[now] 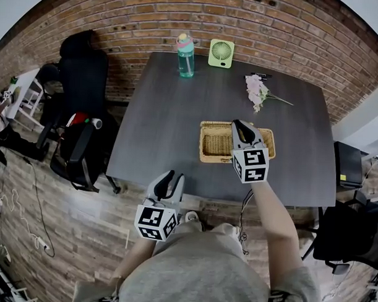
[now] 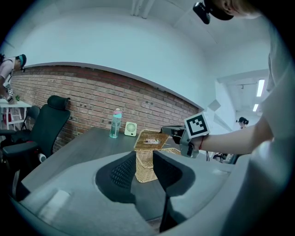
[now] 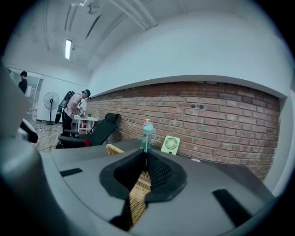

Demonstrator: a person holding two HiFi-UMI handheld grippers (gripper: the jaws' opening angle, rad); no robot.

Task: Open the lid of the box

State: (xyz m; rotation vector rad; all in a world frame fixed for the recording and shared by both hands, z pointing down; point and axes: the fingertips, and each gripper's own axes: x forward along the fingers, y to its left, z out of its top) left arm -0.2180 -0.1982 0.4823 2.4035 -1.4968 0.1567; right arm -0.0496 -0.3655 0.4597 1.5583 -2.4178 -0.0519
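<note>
A wicker box (image 2: 146,169) stands on the dark table (image 1: 165,128). Its flat wicker lid (image 2: 150,138) is lifted clear of the box and tilted. My right gripper (image 2: 169,133) is shut on the lid's right edge. In the head view the lid (image 1: 215,142) covers the box, and the right gripper (image 1: 239,127) reaches over it from the near side. In the right gripper view, wicker (image 3: 137,196) fills the narrow gap at the right gripper (image 3: 145,159). My left gripper (image 1: 169,179) hovers off the table's front edge. Seen in its own view, the left gripper (image 2: 144,162) is open and empty.
A water bottle (image 1: 185,55) and a green fan (image 1: 221,53) stand at the table's far edge. Pink flowers (image 1: 258,91) and a black pen (image 1: 258,75) lie at the far right. Black office chairs (image 1: 79,112) stand to the left. A person (image 3: 73,108) stands in the background.
</note>
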